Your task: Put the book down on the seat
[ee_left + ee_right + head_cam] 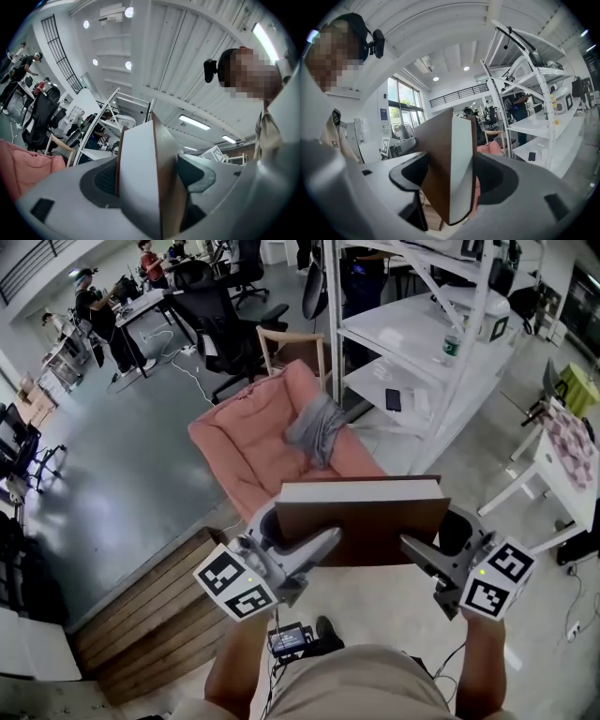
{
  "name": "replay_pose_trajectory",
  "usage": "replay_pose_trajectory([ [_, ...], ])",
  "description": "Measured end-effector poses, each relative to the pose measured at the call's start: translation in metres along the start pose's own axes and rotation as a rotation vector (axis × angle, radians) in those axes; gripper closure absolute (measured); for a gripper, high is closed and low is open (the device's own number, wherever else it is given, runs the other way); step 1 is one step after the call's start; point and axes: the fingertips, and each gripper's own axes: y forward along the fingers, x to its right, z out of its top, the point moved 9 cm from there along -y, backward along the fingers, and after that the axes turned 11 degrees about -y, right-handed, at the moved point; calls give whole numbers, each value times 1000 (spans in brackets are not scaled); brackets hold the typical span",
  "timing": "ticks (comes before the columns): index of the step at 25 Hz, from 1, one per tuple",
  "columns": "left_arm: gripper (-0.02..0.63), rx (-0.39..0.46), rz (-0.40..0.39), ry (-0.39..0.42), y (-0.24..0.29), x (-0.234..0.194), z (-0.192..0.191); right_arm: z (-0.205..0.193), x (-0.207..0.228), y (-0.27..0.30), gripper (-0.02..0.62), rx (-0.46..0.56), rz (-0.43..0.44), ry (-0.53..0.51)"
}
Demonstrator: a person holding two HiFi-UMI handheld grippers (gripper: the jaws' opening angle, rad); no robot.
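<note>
White rack [405, 332], perhaps a phone [393, 399]

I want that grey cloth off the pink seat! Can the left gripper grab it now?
Probably not yet. The left gripper is shut on the book, sharing it with the right gripper. The way to the grey cloth on the pink seat looks free, but its jaws are full.

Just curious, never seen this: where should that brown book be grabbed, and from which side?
At its left and right ends, one gripper from each side, jaws pinching cover to cover. The book is wide and flat, so end grips likely keep it level; the left gripper and right gripper hold it so.
</note>
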Motion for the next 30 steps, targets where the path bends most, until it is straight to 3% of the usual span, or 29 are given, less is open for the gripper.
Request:
replay_pose_trajectory([
  [13,265,22,-18,14,-10,-64,30,14,6,68,287,-3,-9,-28],
  [21,265,34,54,50,-1,-96,47,20,40,114,287,9,73,-28],
  [30,262,45,152,65,34,-155,51,15,108,177,287,3,166,-14],
])
